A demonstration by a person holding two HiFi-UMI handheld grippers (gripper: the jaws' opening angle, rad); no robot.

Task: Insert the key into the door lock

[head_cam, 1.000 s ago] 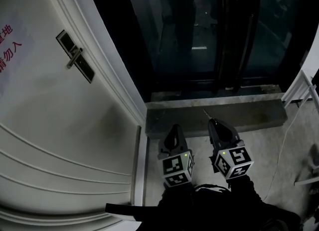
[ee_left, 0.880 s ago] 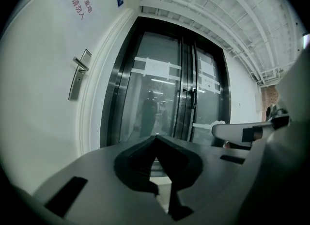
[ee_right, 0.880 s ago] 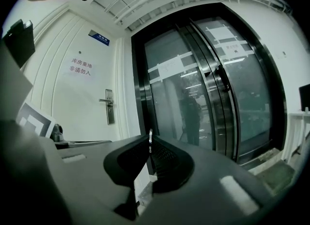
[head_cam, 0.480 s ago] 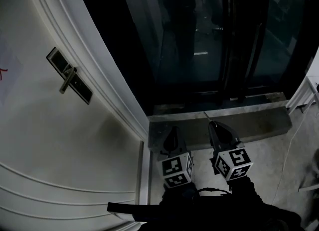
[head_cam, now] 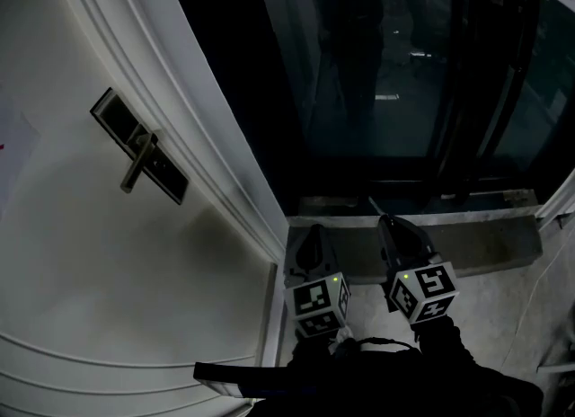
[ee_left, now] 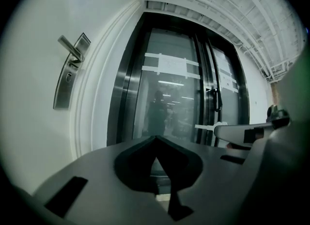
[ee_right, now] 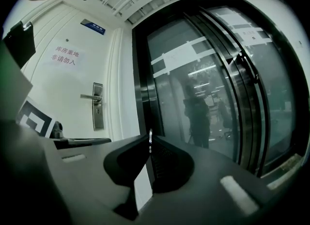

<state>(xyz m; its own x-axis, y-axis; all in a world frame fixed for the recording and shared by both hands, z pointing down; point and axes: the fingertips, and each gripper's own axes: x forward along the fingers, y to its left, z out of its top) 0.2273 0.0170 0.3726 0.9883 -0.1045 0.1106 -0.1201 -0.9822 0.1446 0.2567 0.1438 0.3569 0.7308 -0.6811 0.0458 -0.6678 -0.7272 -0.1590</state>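
Right gripper view: your right gripper (ee_right: 150, 138) has its fingers pinching the thin key (ee_right: 150, 144) at their tips, with the lock (ee_right: 97, 107) well off to their left. So slight a hold could let it skew at the keyhole. Left gripper (ee_left: 155, 140) fingers are closed and empty.

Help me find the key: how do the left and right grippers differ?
The right gripper is shut on a thin key whose tip sticks out; the left gripper is shut on nothing. The left gripper is nearer the white door, the right gripper farther. Both hang low, well short of the lock.
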